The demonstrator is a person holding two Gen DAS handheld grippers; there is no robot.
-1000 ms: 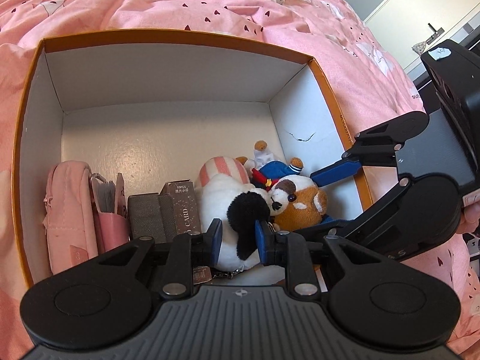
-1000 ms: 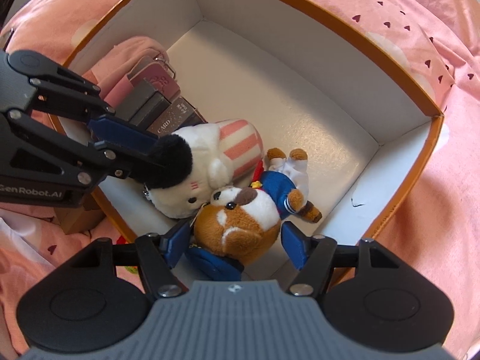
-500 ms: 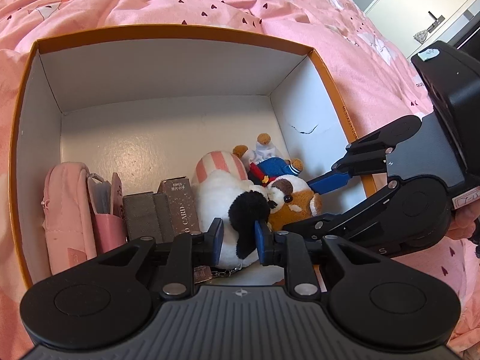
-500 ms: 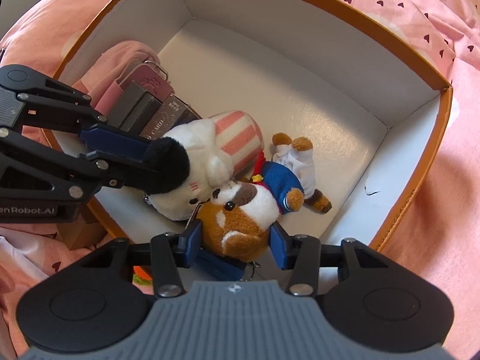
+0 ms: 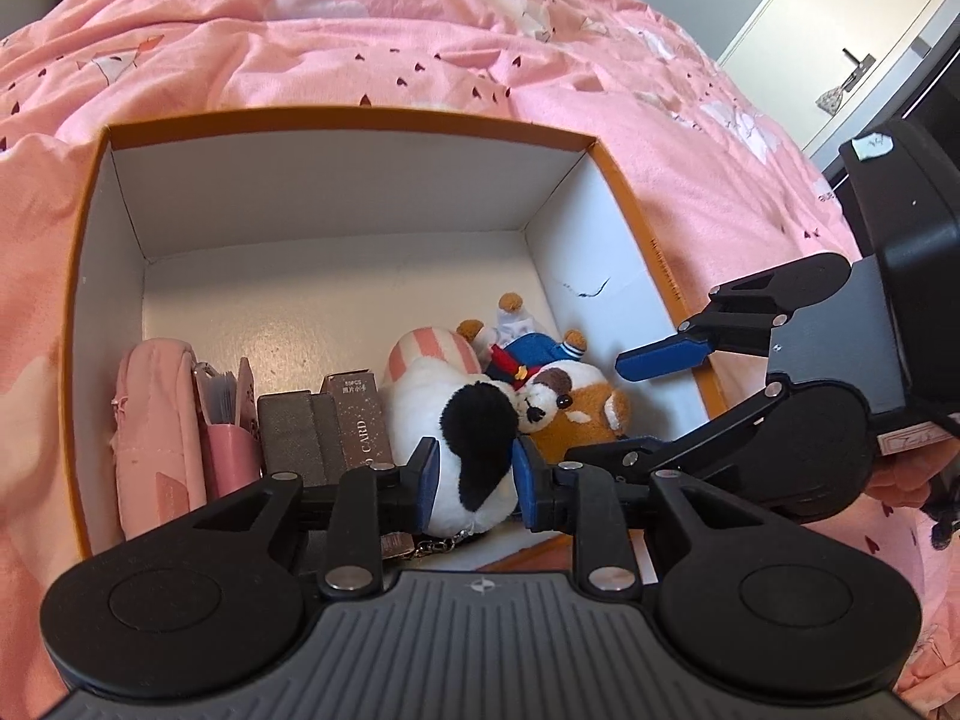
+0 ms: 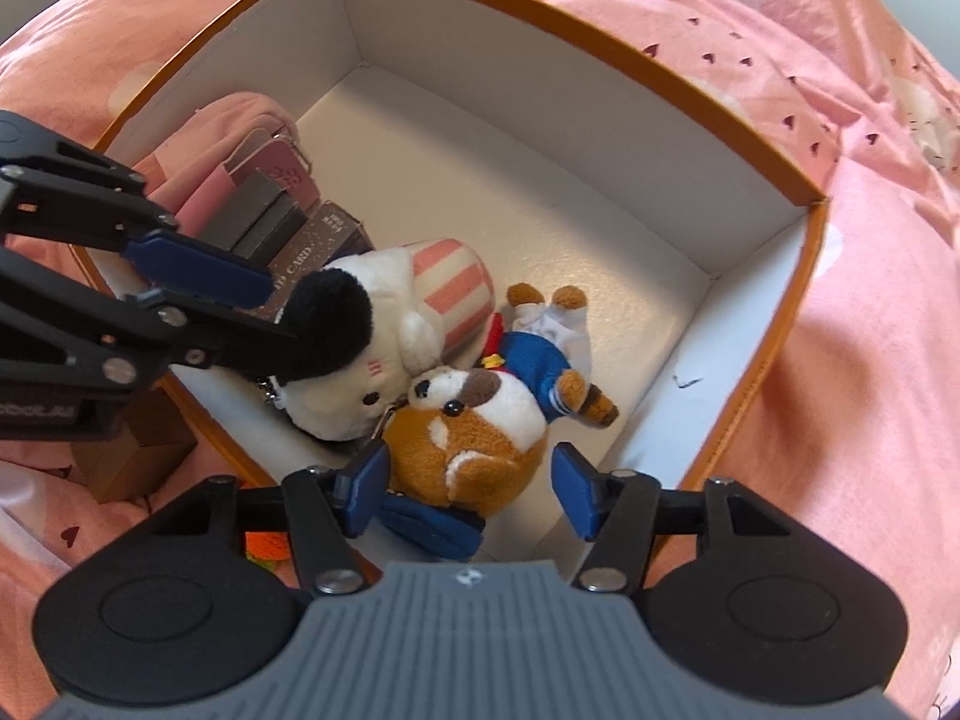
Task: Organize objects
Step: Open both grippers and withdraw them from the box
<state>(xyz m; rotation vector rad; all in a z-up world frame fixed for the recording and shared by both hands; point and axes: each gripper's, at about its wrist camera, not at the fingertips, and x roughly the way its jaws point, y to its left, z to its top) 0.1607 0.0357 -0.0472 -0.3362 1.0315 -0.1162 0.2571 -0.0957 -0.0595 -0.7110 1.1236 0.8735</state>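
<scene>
Since a second ago, the right gripper has released the brown-and-white plush dog in a blue sailor suit; its fingers are opening, flanking the toy inside the orange-rimmed white cardboard box. The left gripper pinches the white plush's black ear; lifting could drag it out. A brown carton reads "CARD".

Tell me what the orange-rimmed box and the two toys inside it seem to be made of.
Orange-rimmed box: apparently stiff paperboard, matte white inside, with crisp folded corners and a small tear in one wall. Black-and-white toy and brown-and-white toy: soft plush fabric, fuzzy pile, rounded stuffed shapes, shiny bead-like eyes, probably plastic.
</scene>
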